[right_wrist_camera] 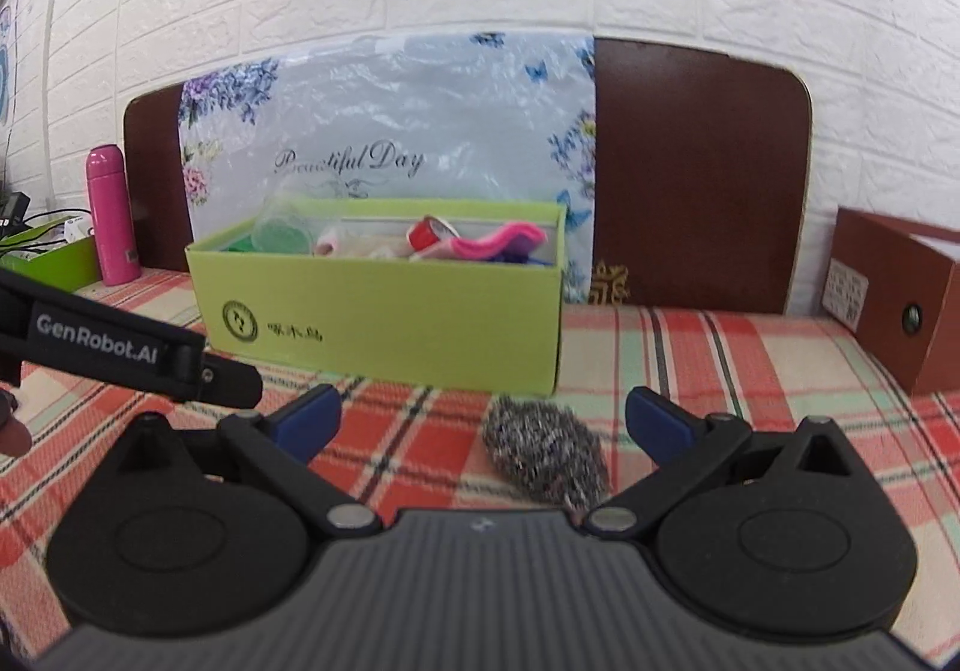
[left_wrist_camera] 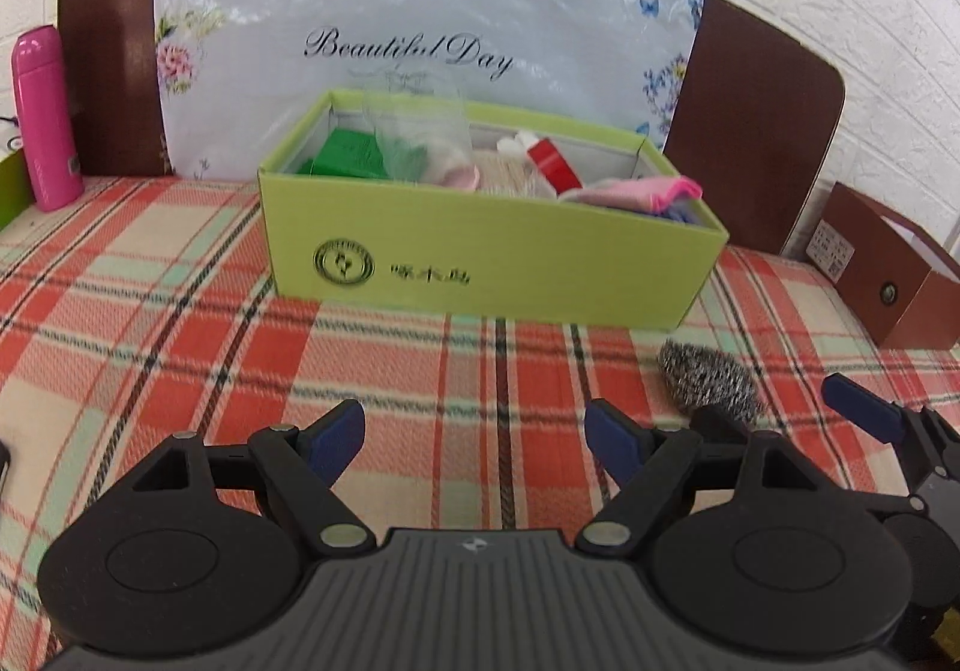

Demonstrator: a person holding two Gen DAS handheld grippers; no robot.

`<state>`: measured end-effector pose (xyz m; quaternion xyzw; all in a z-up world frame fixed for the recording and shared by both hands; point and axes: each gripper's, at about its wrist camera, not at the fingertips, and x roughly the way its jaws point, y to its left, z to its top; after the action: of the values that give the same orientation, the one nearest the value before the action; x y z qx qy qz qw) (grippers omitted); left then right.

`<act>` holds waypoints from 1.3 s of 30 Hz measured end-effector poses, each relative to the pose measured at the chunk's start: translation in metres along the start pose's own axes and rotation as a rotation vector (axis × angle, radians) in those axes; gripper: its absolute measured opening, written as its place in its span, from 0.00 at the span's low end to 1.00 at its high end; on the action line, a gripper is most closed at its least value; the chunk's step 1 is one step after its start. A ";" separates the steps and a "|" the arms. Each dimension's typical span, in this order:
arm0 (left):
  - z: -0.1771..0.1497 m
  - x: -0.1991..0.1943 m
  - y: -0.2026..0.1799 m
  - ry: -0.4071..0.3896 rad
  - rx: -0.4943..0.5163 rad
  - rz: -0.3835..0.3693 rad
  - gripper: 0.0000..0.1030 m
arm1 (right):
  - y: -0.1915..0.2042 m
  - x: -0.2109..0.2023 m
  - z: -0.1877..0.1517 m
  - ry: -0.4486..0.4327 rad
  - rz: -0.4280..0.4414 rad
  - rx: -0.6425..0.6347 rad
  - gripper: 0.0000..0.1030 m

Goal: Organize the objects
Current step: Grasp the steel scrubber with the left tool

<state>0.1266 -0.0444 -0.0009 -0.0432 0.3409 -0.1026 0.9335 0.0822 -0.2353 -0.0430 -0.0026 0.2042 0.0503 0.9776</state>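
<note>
With both my grippers, left [left_wrist_camera: 474,431] and right [right_wrist_camera: 483,419], spread wide and empty, the steel wool scourer [right_wrist_camera: 543,452] lies on the plaid cloth [right_wrist_camera: 750,359] just before the green box [right_wrist_camera: 390,323]; bare cloth either side.

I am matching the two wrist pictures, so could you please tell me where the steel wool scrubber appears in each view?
Left wrist view: the scrubber lies at lower right on the plaid cloth, right of the open left hand-held gripper.
Right wrist view: the scrubber lies low and central, between the fingers of the open right hand-held gripper.
Shared landmark: the green box just behind it.
</note>
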 end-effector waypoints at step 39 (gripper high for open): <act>-0.018 0.017 -0.015 0.139 -0.027 -0.316 0.81 | 0.020 -0.011 -0.029 0.274 0.172 -0.030 0.62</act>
<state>0.1255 -0.0630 -0.0233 -0.1018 0.3948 -0.2460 0.8793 0.0584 -0.2168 -0.0650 -0.0066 0.3342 0.1359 0.9326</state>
